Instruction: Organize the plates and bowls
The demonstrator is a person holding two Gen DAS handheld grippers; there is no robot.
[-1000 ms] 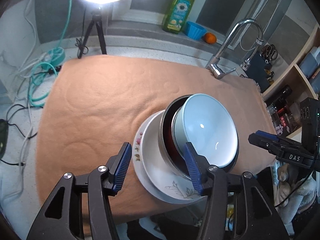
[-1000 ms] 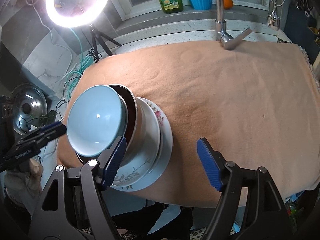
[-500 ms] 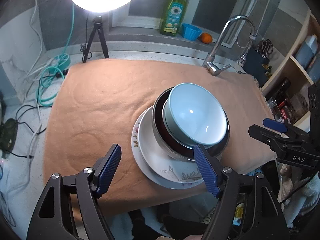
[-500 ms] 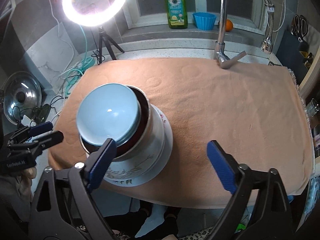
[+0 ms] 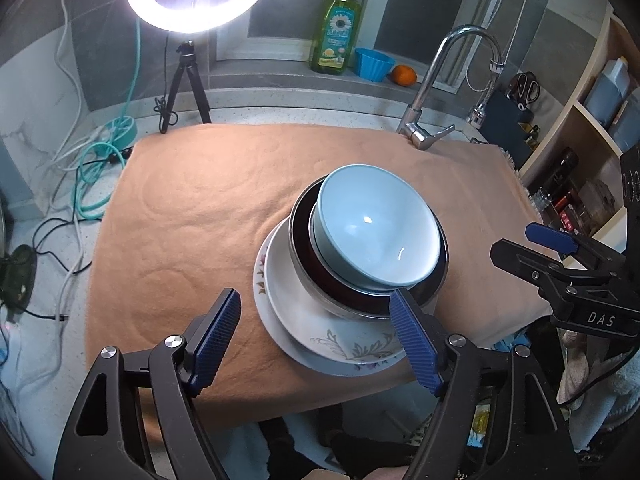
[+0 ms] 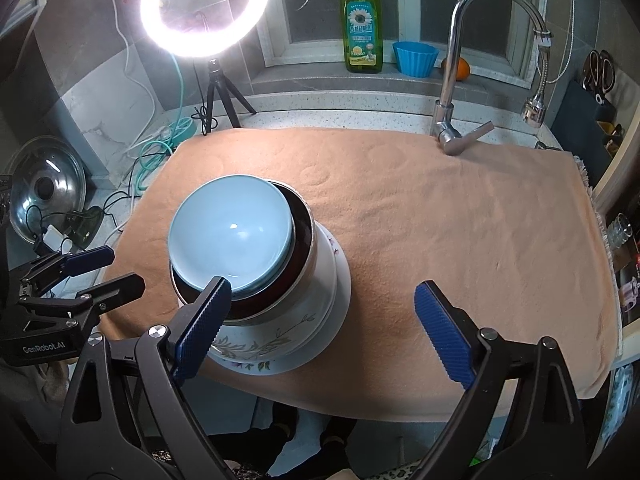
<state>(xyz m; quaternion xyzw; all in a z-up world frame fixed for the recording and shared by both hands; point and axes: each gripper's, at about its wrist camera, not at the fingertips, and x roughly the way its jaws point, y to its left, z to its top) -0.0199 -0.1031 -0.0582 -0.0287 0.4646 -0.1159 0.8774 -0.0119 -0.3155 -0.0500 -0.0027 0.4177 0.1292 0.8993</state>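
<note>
The stack sits near the front edge of the orange towel: a light blue bowl nested in a dark steel bowl, on a white floral bowl, on a flowered plate. The left gripper and right gripper have just been opening. Both now stand spread wide with nothing clamped between the pads.

floral plate mostly hidden under stacked bowls
</note>
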